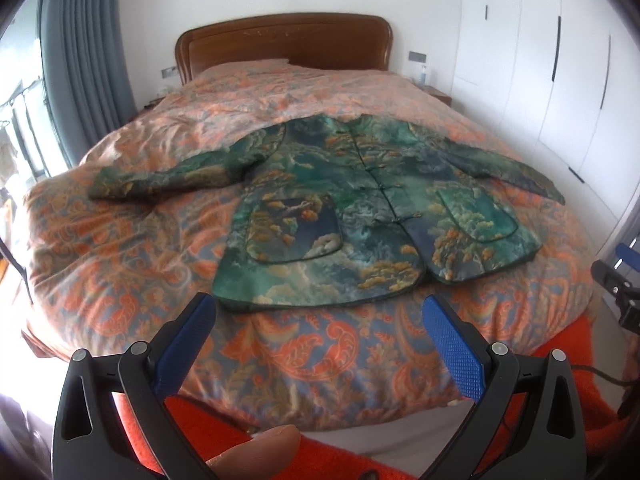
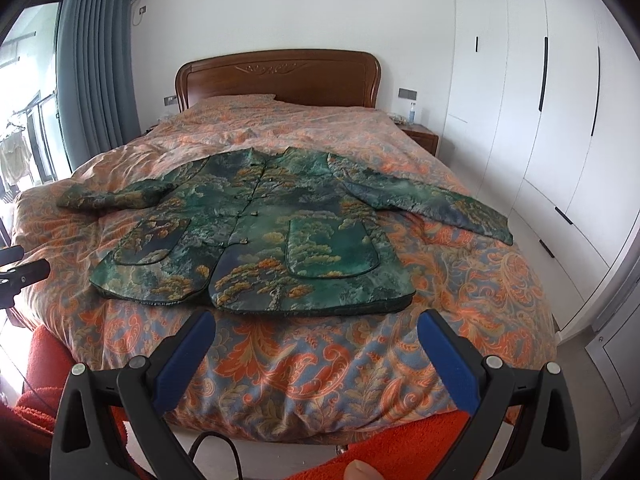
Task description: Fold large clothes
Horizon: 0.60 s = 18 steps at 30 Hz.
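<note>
A green jacket [image 1: 360,196] with gold tree patterns lies flat and front up on the bed, buttoned, both sleeves spread out to the sides. It also shows in the right wrist view [image 2: 260,232]. My left gripper [image 1: 318,306] is open and empty, held above the foot of the bed just short of the jacket's hem. My right gripper [image 2: 316,322] is open and empty too, near the hem's right half. Each gripper shows at the edge of the other's view, the right one [image 1: 616,280] and the left one [image 2: 20,274].
The bed has an orange and blue paisley quilt [image 1: 120,248] and a wooden headboard [image 2: 276,76]. A red blanket [image 2: 400,448] lies at the foot. White wardrobes [image 2: 540,120] stand right, a grey curtain [image 2: 96,60] left, a nightstand [image 2: 420,136] with a bottle beside the headboard.
</note>
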Motion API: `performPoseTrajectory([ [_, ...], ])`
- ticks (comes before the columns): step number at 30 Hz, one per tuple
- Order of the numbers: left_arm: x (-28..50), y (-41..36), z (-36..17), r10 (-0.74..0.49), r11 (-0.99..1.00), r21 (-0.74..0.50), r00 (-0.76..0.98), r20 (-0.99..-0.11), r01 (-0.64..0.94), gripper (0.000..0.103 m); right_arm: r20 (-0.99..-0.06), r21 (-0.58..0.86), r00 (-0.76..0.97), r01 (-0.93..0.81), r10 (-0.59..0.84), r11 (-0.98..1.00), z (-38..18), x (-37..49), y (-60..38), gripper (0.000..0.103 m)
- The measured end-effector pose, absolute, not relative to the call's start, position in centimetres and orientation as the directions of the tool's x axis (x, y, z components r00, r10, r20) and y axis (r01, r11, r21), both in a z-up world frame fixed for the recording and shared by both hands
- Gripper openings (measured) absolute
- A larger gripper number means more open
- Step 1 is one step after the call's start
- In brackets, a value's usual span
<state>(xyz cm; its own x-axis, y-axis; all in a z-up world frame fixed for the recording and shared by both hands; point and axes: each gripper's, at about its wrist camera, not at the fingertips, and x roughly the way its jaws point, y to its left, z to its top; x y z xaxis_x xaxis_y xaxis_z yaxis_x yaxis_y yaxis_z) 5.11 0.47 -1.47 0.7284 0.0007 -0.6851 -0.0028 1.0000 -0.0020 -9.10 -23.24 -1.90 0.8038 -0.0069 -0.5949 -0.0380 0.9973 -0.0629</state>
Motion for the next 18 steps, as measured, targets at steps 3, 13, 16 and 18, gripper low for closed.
performPoseTrajectory([
  [3,5.2,0.0,-1.7,0.005,1.000,0.012,0.728,-0.686,0.004,0.103,-0.606,-0.072,0.795,-0.077,0.018,0.994,-2.1,-8.7,-23.0,0.103],
  [13,6.0,0.3,-2.7,0.018,1.000,0.026,0.708,-0.706,0.001,0.103,-0.685,-0.076,0.725,-0.161,0.065,0.984,-5.9,-7.6,-21.4,0.103],
  [16,6.8,-0.2,-2.5,0.024,0.999,0.046,0.713,-0.701,0.012,0.103,-0.691,-0.033,0.719,-0.127,0.070,0.991,-6.0,-7.0,-22.4,0.103],
  [18,7.3,-0.7,-2.2,0.022,0.998,0.056,0.722,-0.692,0.023,0.103,-0.704,-0.009,0.706,-0.121,0.080,0.993,-6.1,-6.1,-23.4,0.103],
])
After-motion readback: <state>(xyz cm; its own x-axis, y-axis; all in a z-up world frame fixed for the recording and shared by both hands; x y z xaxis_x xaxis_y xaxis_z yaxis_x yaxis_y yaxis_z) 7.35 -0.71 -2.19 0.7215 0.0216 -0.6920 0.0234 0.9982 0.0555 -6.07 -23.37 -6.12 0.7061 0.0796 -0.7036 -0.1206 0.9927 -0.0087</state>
